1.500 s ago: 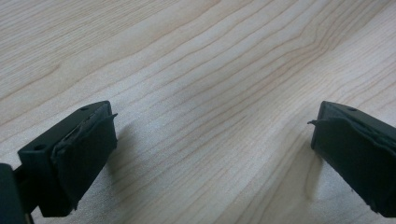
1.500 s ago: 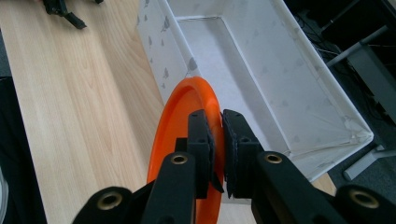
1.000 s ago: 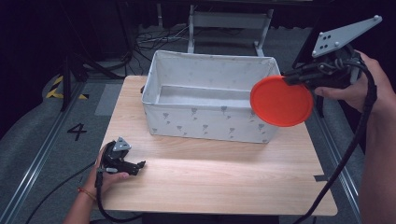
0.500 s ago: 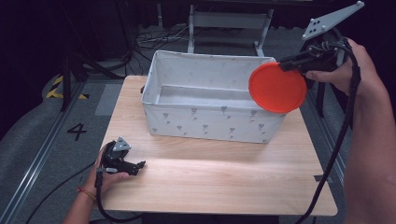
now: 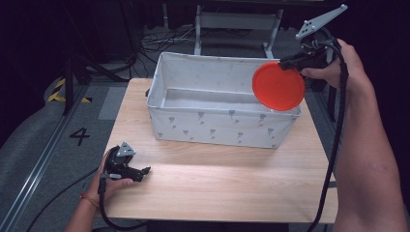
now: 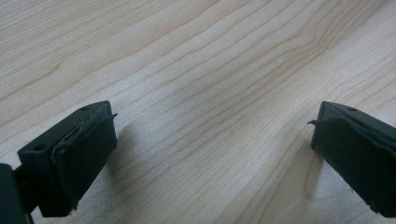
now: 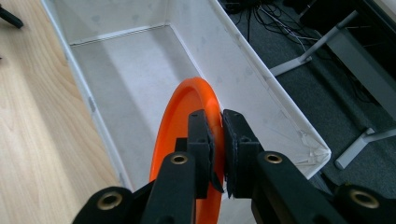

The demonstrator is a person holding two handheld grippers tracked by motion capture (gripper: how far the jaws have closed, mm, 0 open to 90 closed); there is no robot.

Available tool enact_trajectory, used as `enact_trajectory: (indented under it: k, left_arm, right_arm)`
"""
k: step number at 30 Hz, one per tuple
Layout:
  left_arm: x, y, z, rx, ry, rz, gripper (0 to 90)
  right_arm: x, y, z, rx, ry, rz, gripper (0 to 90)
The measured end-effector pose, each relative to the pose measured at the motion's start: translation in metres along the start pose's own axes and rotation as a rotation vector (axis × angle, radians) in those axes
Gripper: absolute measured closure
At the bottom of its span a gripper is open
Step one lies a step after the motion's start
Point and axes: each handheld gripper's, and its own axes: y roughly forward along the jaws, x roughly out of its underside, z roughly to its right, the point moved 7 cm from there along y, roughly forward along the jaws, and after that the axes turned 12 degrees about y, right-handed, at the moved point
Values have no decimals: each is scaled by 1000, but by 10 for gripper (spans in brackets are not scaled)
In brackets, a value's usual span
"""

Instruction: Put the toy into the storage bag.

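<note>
An orange plate [image 5: 278,86] is held up over the right end of a white box [image 5: 212,126].

The right gripper [image 5: 290,62] has its two black jaws squeezed tight on the edge of the plate. The plate stands on its side, up in the air above the box. In the right gripper view the plate [image 7: 182,130] hangs over the inside of the box [image 7: 140,84]. The left gripper [image 5: 143,171] rests low on the wooden table [image 5: 232,179], near the front left corner, far from the box. In the left gripper view its jaws are wide apart with nothing between them but the table [image 6: 210,93].
</note>
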Motion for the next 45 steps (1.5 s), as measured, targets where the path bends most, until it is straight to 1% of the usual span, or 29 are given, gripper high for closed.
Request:
enact_trajectory:
  k: [2, 4, 5, 6, 7, 10, 12, 13, 18, 19, 24, 28, 30, 32, 35, 38, 43, 44, 45]
  left_arm:
    - [0, 0, -1, -6, 10, 1, 5]
    - [0, 0, -1, -4, 4, 1, 5]
    - [0, 0, -1, -12, 11, 1, 5]
    - [0, 0, 0, -6, 2, 3, 5]
    - [0, 0, -1, -13, 11, 2, 5]
    - [0, 0, -1, -12, 10, 3, 5]
    - [0, 0, -1, -12, 10, 3, 5]
    - [0, 0, -1, -12, 10, 3, 5]
    - [0, 0, -1, -10, 7, 3, 5]
    - [0, 0, -1, -11, 8, 3, 5]
    - [0, 0, -1, -10, 5, 4, 5]
    - [0, 0, -1, -10, 6, 4, 5]
    - [0, 0, -1, -10, 6, 4, 5]
    - [0, 0, -1, -10, 6, 3, 5]
    - [0, 0, -1, -10, 6, 3, 5]
    - [0, 0, -1, -10, 6, 4, 5]
    - [0, 0, -1, -10, 5, 4, 5]
    - [0, 0, 1, -3, -6, 3, 5]
    - [0, 0, 1, -3, -7, 2, 5]
  right_arm:
    - [0, 6, 0, -5, -4, 1, 824]
    - [1, 11, 0, -17, -12, -6, 824]
    - [1, 15, 0, -15, -16, -9, 824]
    - [1, 17, 1, -11, -16, -14, 824]
    - [2, 20, 1, -18, -17, -18, 824]
    - [5, 27, 1, -17, -29, -21, 824]
    - [6, 30, 0, -21, -54, -20, 824]
    - [6, 30, 0, -21, -54, -20, 824]
    - [15, 43, -5, -56, -65, -41, 824]
    - [18, 46, -6, -64, -74, -45, 824]
    - [29, 59, -9, -77, -82, -76, 824]
    - [39, 70, -15, -94, -112, -97, 824]
    - [46, 76, -17, -109, -123, -113, 823]
    - [48, 78, -18, -111, -126, -120, 823]
    - [57, 85, -21, -125, -141, -156, 824]
    - [66, 90, -24, -137, -160, -191, 823]
    - [71, 91, -25, -143, -166, -208, 821]
    - [73, 92, -26, -143, -172, -219, 820]
    - [75, 92, -26, -146, -179, -235, 820]
